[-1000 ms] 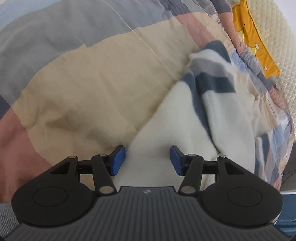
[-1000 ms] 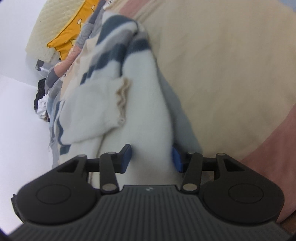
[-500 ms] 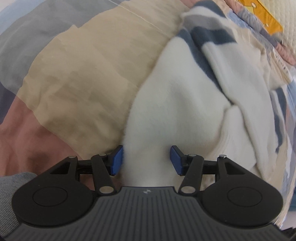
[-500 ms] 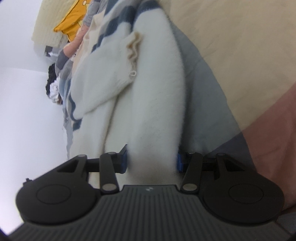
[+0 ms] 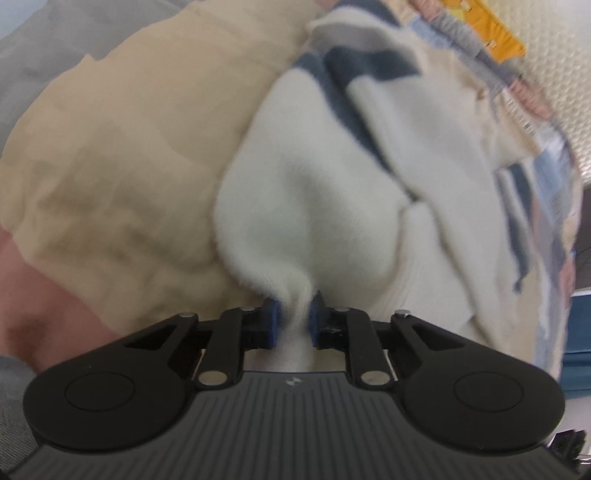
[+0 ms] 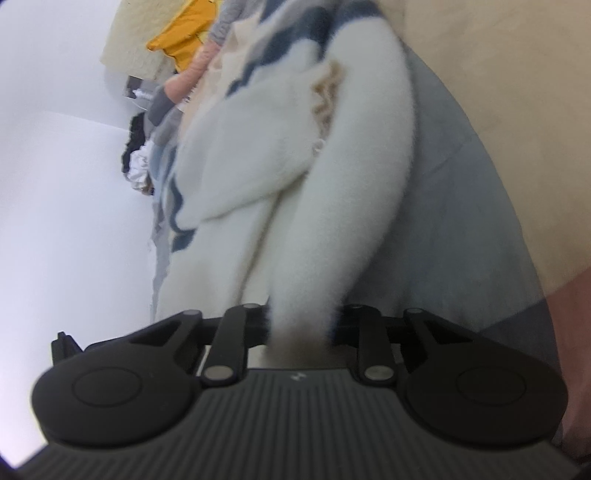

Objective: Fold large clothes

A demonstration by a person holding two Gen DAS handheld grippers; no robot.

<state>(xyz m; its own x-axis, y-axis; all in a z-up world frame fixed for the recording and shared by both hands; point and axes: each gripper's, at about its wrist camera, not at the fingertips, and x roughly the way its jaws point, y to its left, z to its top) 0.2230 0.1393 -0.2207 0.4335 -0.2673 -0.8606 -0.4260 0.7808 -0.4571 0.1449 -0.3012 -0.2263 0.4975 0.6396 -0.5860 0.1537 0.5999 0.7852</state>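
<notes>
A fluffy white sweater with navy and grey stripes lies bunched on a bed. My left gripper is shut on a pinched fold of its white edge, the blue pads pressed on the cloth. In the right wrist view the same sweater runs up from my right gripper, which is shut on another white part; its pads are hidden by the fluffy cloth. A beige knitted trim shows on a folded part.
The bed cover has beige, pink and grey blocks. A yellow pillow and a cream quilted headboard are at the far end. A white wall is at left of the right wrist view, with dark clothes piled by it.
Both grippers have closed on the sweater: they were open around the white cloth and now pinch it. The sweater has drawn closer and is lifted and bunched.
</notes>
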